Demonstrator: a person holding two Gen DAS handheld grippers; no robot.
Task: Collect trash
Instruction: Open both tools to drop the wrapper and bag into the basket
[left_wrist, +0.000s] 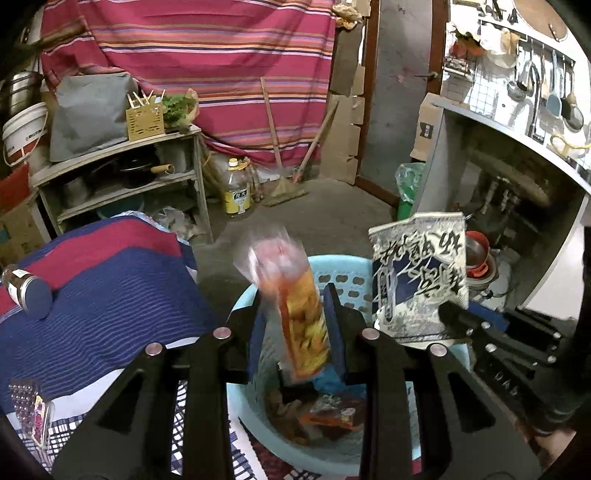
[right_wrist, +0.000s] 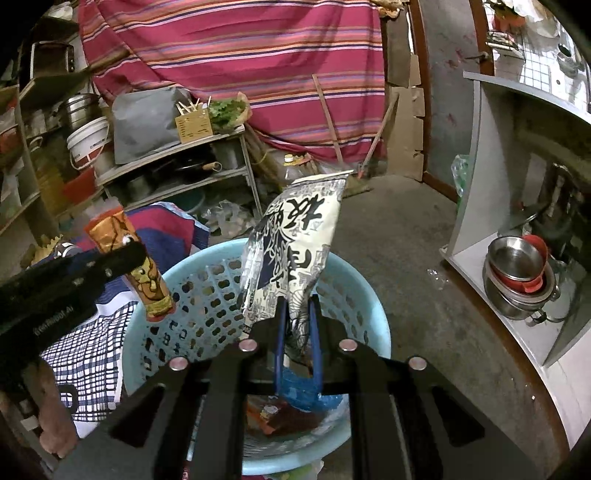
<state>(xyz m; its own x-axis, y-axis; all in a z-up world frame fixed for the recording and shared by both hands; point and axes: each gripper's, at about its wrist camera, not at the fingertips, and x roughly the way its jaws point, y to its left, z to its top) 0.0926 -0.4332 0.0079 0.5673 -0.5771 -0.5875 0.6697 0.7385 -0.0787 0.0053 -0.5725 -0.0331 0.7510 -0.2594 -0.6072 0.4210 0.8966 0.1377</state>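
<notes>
My left claw (left_wrist: 295, 325) is clenched on an orange snack wrapper (left_wrist: 303, 325), which stands upright between the blue pads and is blurred at its top end; in the right wrist view the same wrapper (right_wrist: 147, 280) hangs at about 9 o'clock, over the left rim of the basket. My right claw (right_wrist: 297, 332) is clamped on a white noodle packet (right_wrist: 291, 251) printed with black characters, gripped near its lower end so the packet rises tilted toward 12 o'clock; from the left wrist view that packet (left_wrist: 417, 273) sits at 3 o'clock, just beside the orange wrapper. Directly beneath both claws is a light blue perforated laundry basket (right_wrist: 207, 306), and on its bottom lie more wrappers (left_wrist: 332, 410), red and orange ones among them. At 9 o'clock in the left view is a bed under a blue and red striped blanket (left_wrist: 110, 295), with a dark-capped jar (left_wrist: 27, 291) lying on its side on it. Farther off at 10 o'clock stands a wooden shelf (left_wrist: 122, 177) holding pots, and a yellow-capped oil bottle (left_wrist: 236, 188) stands on the concrete floor near 12 o'clock. Behind hangs a red striped cloth (left_wrist: 207, 55). At 3 o'clock in the right view, stacked steel bowls (right_wrist: 517, 273) rest in an open cabinet.
</notes>
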